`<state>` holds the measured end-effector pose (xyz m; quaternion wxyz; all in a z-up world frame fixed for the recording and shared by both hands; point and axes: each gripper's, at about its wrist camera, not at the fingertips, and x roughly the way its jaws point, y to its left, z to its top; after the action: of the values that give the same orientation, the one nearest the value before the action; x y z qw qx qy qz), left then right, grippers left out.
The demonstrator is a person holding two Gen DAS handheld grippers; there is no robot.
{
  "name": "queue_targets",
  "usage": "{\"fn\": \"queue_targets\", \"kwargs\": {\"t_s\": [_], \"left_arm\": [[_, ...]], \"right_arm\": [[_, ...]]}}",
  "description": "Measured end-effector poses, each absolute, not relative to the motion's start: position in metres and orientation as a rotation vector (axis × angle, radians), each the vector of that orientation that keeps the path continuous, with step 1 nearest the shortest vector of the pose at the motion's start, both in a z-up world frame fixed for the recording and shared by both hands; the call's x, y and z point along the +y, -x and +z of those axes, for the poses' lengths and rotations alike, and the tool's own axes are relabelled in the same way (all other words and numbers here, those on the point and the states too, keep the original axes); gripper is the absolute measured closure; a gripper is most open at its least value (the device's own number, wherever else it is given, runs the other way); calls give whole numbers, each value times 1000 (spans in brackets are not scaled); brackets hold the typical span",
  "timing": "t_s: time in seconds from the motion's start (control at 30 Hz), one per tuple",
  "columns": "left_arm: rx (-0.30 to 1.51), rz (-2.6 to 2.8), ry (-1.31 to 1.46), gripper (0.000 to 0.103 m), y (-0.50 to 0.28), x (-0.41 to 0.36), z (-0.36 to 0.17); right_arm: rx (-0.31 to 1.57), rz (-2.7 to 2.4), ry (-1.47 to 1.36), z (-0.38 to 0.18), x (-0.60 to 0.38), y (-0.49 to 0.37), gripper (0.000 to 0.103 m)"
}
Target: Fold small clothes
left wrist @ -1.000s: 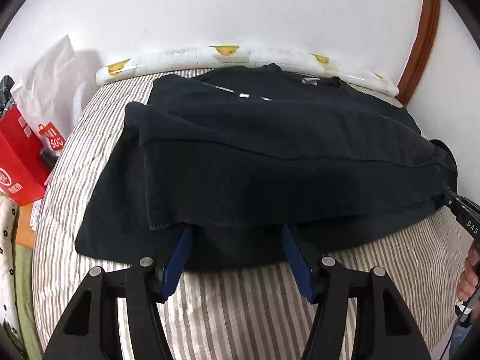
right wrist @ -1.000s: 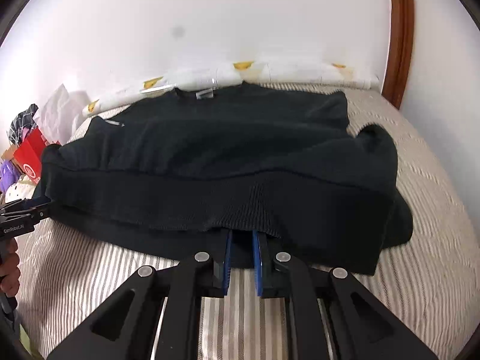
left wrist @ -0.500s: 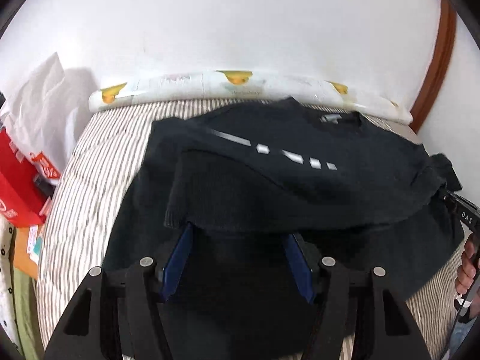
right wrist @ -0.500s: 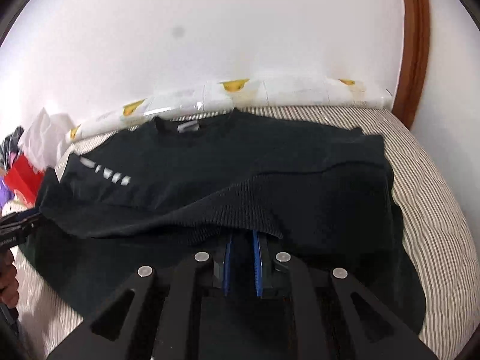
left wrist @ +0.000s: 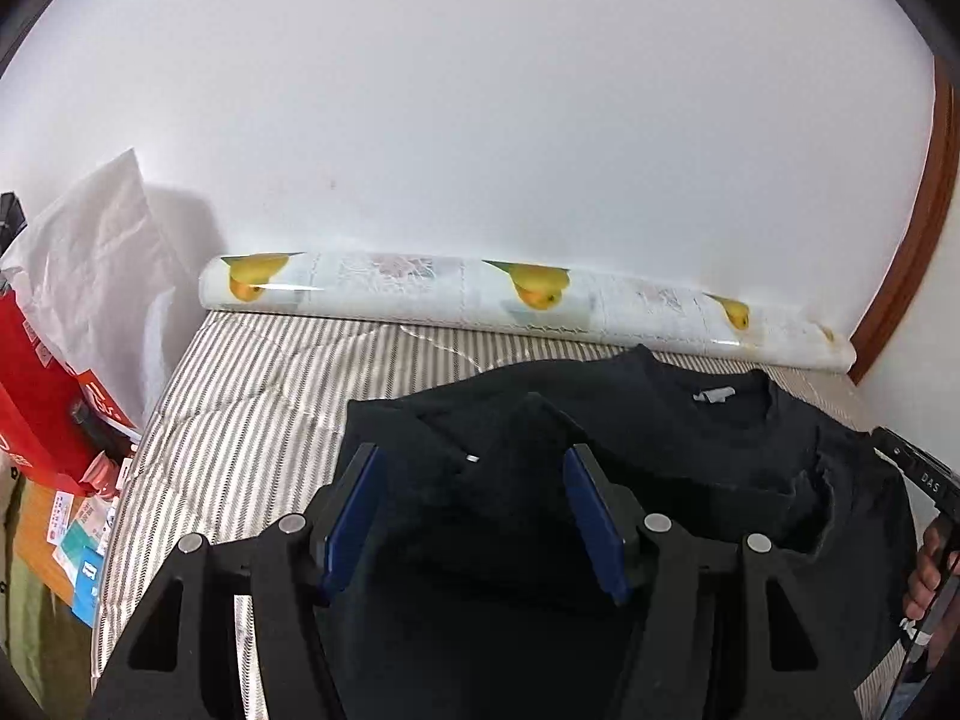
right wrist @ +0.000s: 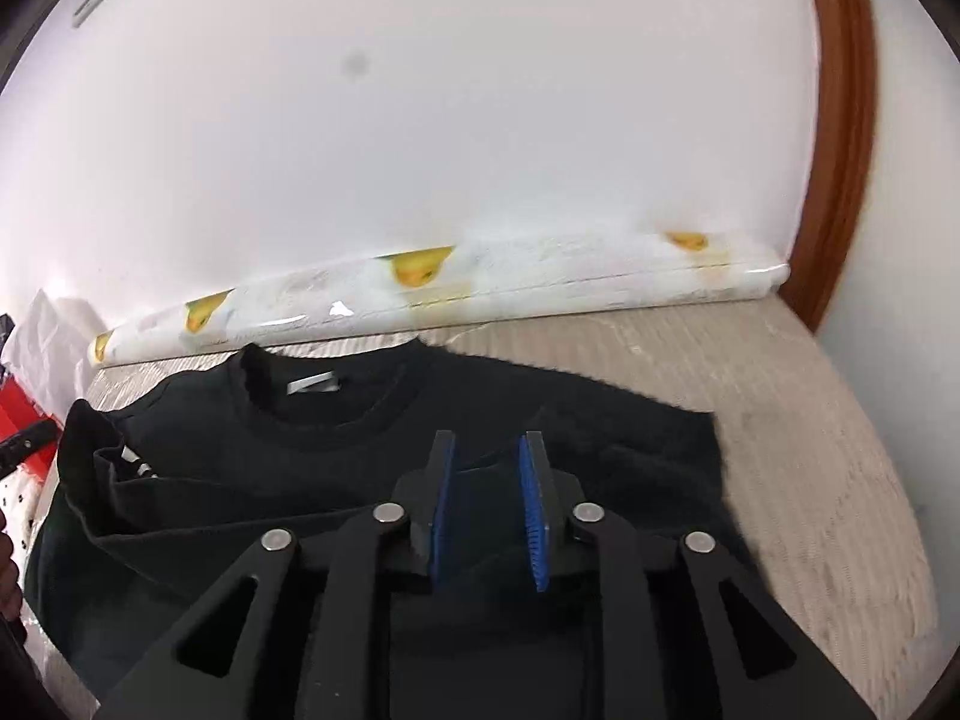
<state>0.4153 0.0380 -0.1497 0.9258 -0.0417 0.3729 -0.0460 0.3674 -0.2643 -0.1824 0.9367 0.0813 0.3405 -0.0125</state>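
Hovering nearest, left tongs point(left wrist: 474, 510) with blue pads spread wide, gripping nothing. Likewise right tongs point(right wrist: 487, 507), parted by a narrower gap, apparently empty, though blurred. Lying beneath both on the striped bed point(left wrist: 264, 420), black knit sweater point(left wrist: 660, 450), hem folded up toward the collar. Resting farthest against the wall, white plastic-wrapped roll with yellow fruit prints point(left wrist: 528, 300).

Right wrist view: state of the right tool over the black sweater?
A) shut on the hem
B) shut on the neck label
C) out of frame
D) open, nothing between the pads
D: the right tool shows a clear gap between its blue pads, with the black sweater lying flat beneath it.
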Motion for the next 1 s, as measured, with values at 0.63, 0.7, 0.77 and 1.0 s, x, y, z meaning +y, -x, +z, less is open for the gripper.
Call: {"fn": "queue_targets", "kwargs": {"t_s": [0.63, 0.7, 0.77, 1.0], "left_arm": [[945, -148, -31, 43, -457, 26, -207], [951, -148, -67, 43, -461, 16, -212], [931, -154, -106, 61, -459, 8, -214], [825, -127, -113, 91, -448, 14, -200]], "right_arm": [[822, -63, -95, -226, -314, -389, 39], [843, -60, -78, -231, -310, -398, 40], [853, -58, -57, -235, -307, -403, 57], [749, -5, -83, -219, -310, -396, 91]]}}
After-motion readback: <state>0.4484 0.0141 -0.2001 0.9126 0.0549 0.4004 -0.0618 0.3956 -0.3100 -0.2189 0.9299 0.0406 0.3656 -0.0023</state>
